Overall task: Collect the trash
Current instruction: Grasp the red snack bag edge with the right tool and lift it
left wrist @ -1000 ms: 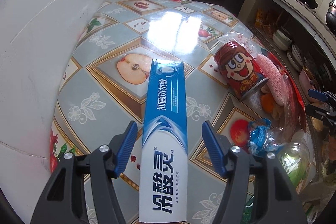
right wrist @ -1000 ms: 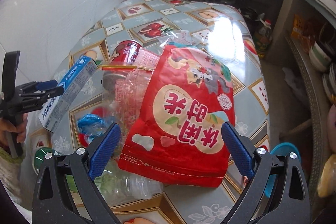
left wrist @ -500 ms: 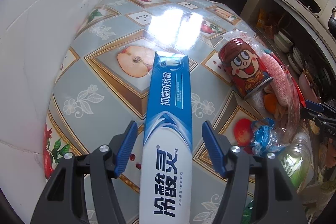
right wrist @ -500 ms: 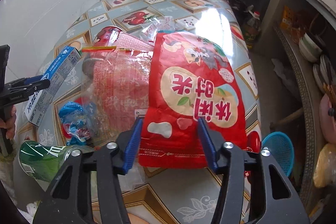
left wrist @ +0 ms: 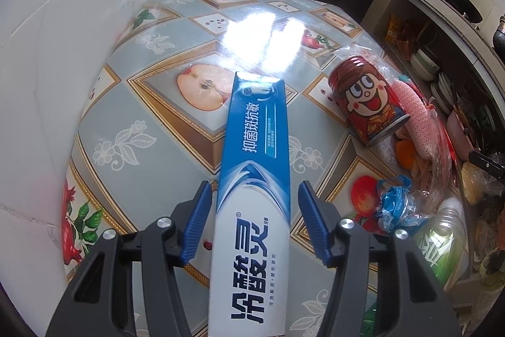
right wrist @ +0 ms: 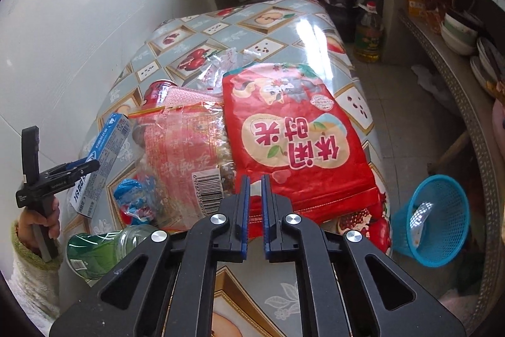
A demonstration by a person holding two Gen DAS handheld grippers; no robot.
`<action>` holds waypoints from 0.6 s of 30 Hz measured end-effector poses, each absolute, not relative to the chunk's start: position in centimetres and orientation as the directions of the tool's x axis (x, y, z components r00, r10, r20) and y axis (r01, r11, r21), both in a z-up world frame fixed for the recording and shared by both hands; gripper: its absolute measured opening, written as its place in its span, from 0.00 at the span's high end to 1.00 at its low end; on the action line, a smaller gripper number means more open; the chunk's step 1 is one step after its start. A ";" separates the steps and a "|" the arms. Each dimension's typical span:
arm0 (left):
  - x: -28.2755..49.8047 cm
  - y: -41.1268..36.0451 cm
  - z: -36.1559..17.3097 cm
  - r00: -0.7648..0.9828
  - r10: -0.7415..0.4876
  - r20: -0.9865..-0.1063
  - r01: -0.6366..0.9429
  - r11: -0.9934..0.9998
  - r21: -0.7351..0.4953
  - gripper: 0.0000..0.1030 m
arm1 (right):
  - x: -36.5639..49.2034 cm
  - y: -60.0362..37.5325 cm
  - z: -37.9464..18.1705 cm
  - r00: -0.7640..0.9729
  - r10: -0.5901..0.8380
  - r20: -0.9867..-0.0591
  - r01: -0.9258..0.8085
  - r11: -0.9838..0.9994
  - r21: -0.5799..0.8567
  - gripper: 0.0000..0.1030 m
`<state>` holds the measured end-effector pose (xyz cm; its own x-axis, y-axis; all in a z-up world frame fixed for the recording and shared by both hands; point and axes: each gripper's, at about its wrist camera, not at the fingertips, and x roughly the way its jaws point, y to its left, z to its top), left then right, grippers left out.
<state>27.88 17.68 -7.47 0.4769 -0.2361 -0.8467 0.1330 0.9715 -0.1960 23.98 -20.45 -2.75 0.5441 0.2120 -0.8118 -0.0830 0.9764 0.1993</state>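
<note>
Jaws, right gripper: have just been closing, now nearly together, pinching the near hem of the red snack bag; a second ago they stood wide either side of it.

Jaws, left gripper: have just been closing a little; the toothpaste box stands between them, though a sliver of gap shows at each pad, so a firm clamp cannot be confirmed. Box is carried above the table, left of the red snack bag.

Remaining beside the bag, on its left: clear printed wrapper, red can, blue wrapper, green-labelled bottle.

Blue basket: on the floor, right of the bag; judged the likely destination.

Status: bag judged secured for lifting; nothing binned yet.
</note>
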 end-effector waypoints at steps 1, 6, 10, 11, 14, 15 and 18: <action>27.9 17.7 -7.5 0.476 -0.237 -0.847 0.133 0.971 -0.197 0.47 | 23.8 -20.9 -2.6 0.553 0.208 -0.807 -0.075 0.977 0.201 0.86; 27.9 17.8 -7.7 0.468 -0.232 -0.853 0.133 0.972 -0.192 0.49 | 23.7 -23.2 -2.2 0.589 0.194 -0.785 -0.035 0.976 0.215 0.34; 28.0 18.0 -8.2 0.453 -0.235 -0.860 0.129 0.972 -0.198 0.48 | 23.8 -23.7 -2.8 0.584 0.166 -0.794 -0.051 0.984 0.168 0.23; 28.0 18.0 -8.2 0.451 -0.237 -0.860 0.129 0.971 -0.200 0.48 | 23.7 -23.6 -3.0 0.581 0.162 -0.797 -0.064 0.986 0.154 0.23; 28.0 18.0 -8.3 0.452 -0.237 -0.860 0.130 0.971 -0.199 0.49 | 23.0 -24.0 -3.9 0.556 0.186 -0.810 -0.067 0.982 0.179 0.23; 28.0 18.0 -8.3 0.451 -0.237 -0.861 0.129 0.971 -0.200 0.48 | 22.7 -24.5 -4.2 0.540 0.233 -0.809 -0.056 0.969 0.241 0.23; 28.1 18.0 -8.4 0.447 -0.245 -0.860 0.133 0.969 -0.207 0.54 | 22.0 -26.3 -5.5 0.503 0.374 -0.779 0.022 0.896 0.444 0.23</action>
<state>28.06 18.03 -8.45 0.4475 -0.2447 -0.8602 0.1329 0.9694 -0.2066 21.95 -26.33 -5.48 0.5027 0.3742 -0.7793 0.0223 0.8955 0.4444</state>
